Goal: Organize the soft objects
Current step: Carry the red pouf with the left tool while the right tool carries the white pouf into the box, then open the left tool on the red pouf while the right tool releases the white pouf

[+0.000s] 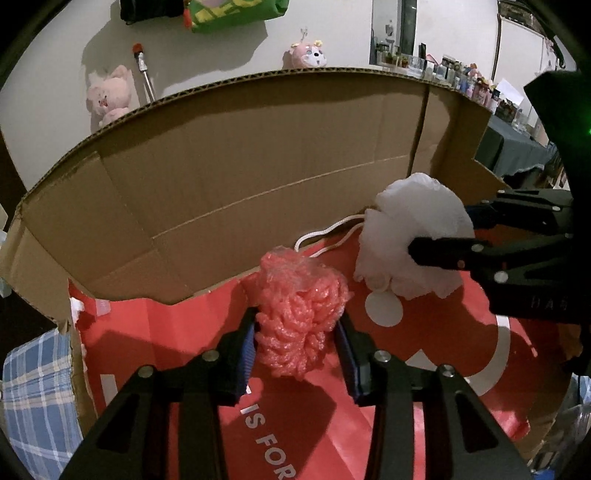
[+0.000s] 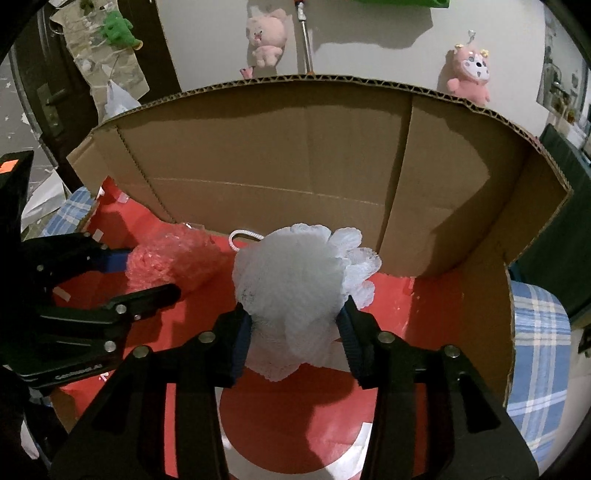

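Note:
My left gripper (image 1: 297, 332) is shut on a pink mesh bath puff (image 1: 301, 314) and holds it over the red paper floor (image 1: 184, 332) of a cardboard box (image 1: 221, 166). My right gripper (image 2: 295, 328) is shut on a white mesh bath puff (image 2: 295, 284) with a white cord loop (image 2: 240, 236), also inside the box. The white puff (image 1: 413, 236) and right gripper (image 1: 439, 236) show at the right of the left wrist view. The pink puff (image 2: 166, 262) and left gripper (image 2: 147, 273) show at the left of the right wrist view.
The box's tall back wall (image 2: 295, 147) stands close ahead, with side walls left and right. Blue plaid fabric (image 1: 33, 398) lies outside the box on both sides (image 2: 539, 350). Pink plush toys (image 2: 267, 35) hang on the wall behind. A cluttered shelf (image 1: 461, 74) is far right.

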